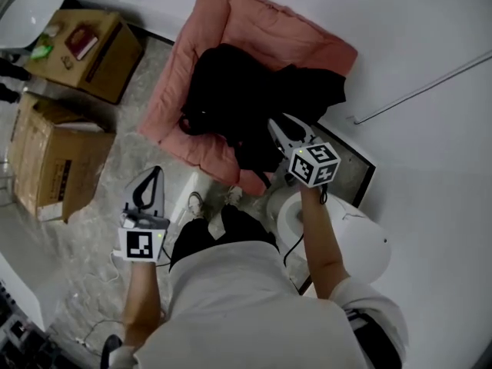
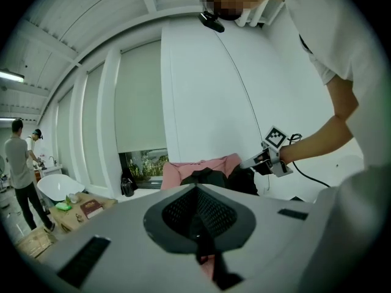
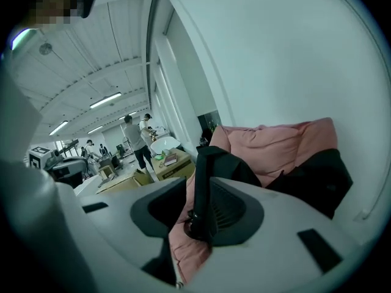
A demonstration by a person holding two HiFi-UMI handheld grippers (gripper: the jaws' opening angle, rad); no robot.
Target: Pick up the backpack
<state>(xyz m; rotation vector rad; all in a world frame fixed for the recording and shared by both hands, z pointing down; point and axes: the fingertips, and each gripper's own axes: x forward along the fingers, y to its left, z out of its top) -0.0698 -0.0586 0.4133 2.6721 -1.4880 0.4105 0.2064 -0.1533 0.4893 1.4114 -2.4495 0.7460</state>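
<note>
The black backpack [image 1: 231,102] lies slumped on a pink cushion [image 1: 254,21] against the white wall; it also shows in the left gripper view [image 2: 211,177] and the right gripper view [image 3: 317,176]. My right gripper [image 1: 281,123] hovers at the backpack's near right edge. Its jaws stand apart, and a black strap [image 3: 204,182] rises in the gap between them, close to the right pad. My left gripper [image 1: 156,171] hangs over the floor to the left of the cushion, apart from the backpack, with its jaws closed together [image 2: 197,191] on nothing.
Two cardboard boxes [image 1: 54,156] [image 1: 96,52] stand on the floor at the left. A white round object [image 1: 346,241] sits by my right arm. My feet [image 1: 196,202] are at the cushion's near edge. People stand far off by tables [image 3: 137,142].
</note>
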